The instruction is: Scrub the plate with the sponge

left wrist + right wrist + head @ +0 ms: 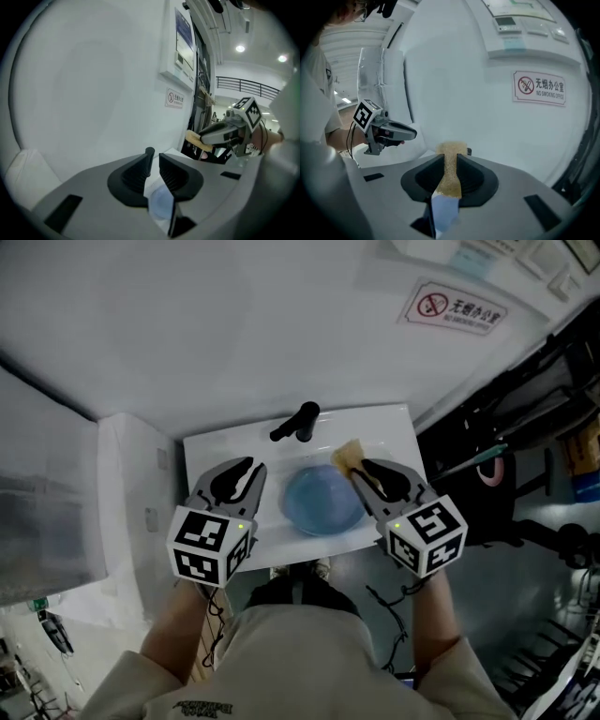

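Observation:
A round blue plate (323,500) lies in the white sink basin (384,432). My right gripper (361,468) is shut on a yellow sponge (349,457) and hovers over the plate's far right rim. In the right gripper view the sponge (451,173) is pinched between the jaws, with the plate (443,211) below. My left gripper (251,465) hangs over the sink's left edge, beside the plate. Its jaws stand slightly apart with nothing between them (154,157). The plate (161,201) shows beneath them.
A black faucet (298,421) stands at the back of the sink, just beyond both grippers. A white wall with a no-smoking sign (457,307) rises behind. A white cabinet (131,484) flanks the left; dark equipment (525,474) stands at the right.

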A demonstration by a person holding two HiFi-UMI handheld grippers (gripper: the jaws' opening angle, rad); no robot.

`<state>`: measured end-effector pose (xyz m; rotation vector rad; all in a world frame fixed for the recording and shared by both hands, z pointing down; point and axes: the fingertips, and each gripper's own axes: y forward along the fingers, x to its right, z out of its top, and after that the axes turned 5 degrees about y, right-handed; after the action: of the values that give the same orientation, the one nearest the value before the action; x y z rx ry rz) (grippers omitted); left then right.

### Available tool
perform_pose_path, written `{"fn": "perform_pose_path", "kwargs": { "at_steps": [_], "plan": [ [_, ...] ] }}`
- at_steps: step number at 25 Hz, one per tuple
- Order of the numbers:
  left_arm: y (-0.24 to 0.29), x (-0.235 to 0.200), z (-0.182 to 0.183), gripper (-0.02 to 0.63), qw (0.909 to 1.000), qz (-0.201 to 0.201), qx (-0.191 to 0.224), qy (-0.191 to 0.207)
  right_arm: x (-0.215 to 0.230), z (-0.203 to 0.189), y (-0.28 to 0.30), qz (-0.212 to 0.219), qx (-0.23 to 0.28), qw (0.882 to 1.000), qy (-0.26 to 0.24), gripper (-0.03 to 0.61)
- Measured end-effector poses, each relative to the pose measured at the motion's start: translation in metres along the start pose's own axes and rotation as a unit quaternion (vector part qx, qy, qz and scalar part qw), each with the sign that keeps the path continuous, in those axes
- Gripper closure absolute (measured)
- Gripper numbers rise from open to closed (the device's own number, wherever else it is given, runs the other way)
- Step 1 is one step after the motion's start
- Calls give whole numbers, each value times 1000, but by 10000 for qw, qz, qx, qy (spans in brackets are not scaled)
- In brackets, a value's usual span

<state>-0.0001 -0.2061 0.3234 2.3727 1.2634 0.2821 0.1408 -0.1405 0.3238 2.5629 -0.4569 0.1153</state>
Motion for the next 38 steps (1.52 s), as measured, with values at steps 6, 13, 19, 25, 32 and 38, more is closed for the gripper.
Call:
{"fn": "perform_pose_path", "kwargs": {
  "at_steps": [6,13,19,25,32,38],
  "plan": [
    [43,0,-48,499,9966,-322,-589,-472,13,-41,54,304,-627,9976,37,489],
    [80,4,-121,491,9853,-605,-1294,-935,15,-100,107,593,-1341,9891,90,489],
    [110,12,-206,466,9633,-1015,-2055,-1396,6,-158,151,847,-1846,9787,303,489],
    [139,24,-278,451,9352,-1181,-2723,-1931,7,-204,188,975,-2253,9683,463,489],
    [157,32,-333,449,9040,-1318,-3171,-2548,5,-252,211,1096,-2742,9546,401,489],
    [166,43,-351,514,8753,-1449,-3256,-3269,-1,-282,218,1220,-3059,9438,290,489]
  ]
}}
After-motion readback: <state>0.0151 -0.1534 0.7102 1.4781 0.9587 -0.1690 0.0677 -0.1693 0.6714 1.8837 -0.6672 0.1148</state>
